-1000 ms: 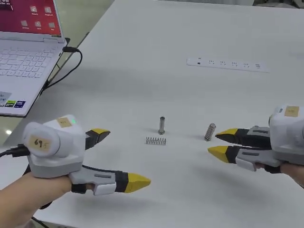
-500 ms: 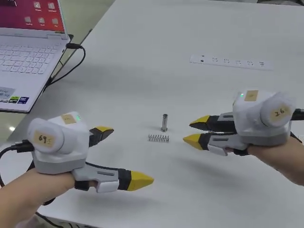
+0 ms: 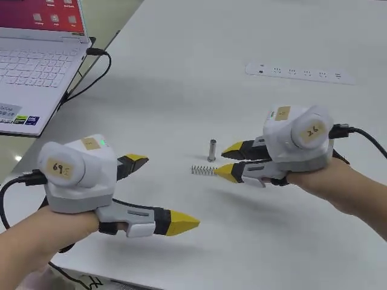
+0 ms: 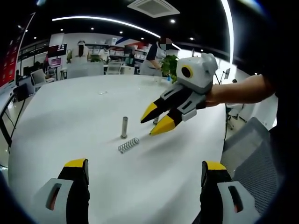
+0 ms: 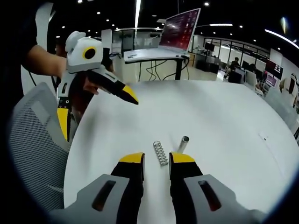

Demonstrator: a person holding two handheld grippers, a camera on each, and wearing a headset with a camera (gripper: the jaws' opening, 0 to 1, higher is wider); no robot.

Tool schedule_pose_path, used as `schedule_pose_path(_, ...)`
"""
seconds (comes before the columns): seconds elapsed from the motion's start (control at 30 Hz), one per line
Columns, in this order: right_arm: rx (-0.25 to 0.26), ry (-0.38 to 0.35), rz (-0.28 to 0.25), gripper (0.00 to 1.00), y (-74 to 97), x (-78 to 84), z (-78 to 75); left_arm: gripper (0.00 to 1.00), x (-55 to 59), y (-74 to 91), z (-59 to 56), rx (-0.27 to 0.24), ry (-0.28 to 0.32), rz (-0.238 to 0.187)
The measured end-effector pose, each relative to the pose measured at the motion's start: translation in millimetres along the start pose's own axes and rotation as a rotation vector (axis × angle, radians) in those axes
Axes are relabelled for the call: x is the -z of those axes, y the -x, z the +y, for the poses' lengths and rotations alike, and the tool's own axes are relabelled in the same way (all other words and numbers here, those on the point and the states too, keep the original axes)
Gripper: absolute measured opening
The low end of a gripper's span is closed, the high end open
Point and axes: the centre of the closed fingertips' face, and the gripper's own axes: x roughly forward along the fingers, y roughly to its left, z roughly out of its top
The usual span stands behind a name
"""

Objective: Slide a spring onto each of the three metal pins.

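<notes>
Two hand-held grippers were over the white table (image 3: 181, 78), one in each of the person's hands. The left hand-held gripper (image 3: 168, 191) was near the front left of the table, its jaws spread wide with nothing between them. In the left gripper view (image 4: 144, 164) its two yellow tips stood far apart at the bottom. The right hand-held gripper (image 3: 222, 161) reached in from the right. Its jaws were parted by a narrow gap and held nothing, and their yellow tips pointed at the middle of the table.

One spring (image 3: 202, 170) lay on its side on the table, just beside the right hand-held gripper's lower tip. Whether tip and spring touched could not be told. In the right gripper view the spring (image 5: 160, 153) lay lengthwise just ahead of the gap between the jaws. One pin (image 3: 212, 150) stood upright just behind the spring, bare, near the upper tip but apart from it.

In the left gripper view the pin (image 4: 124, 127) stood with the spring (image 4: 128, 145) lying near its foot, not on it, and the right hand-held gripper (image 4: 156, 122) came in from the right. In the right gripper view the pin (image 5: 182, 143) stood just right of the spring.

An open laptop (image 3: 36, 66) sat at the far left with a black cable (image 3: 91, 78) plugged into its side. A white power strip (image 3: 299, 74) lay well apart at the far side.
</notes>
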Motion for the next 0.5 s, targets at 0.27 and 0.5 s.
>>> schedule_pose_path(0.27, -0.013, -0.014, 0.039, 0.19, -16.5, 11.6, -3.9, 0.98, 1.1, -0.8, -2.5, 0.008, 0.000, 0.003)
schedule_pose_path(0.5, -0.021, -0.011, 0.064, 0.18, -29.0, 17.9, -1.8, 0.98, 2.7, 0.9, -1.5, 0.005, 0.001, 0.006)
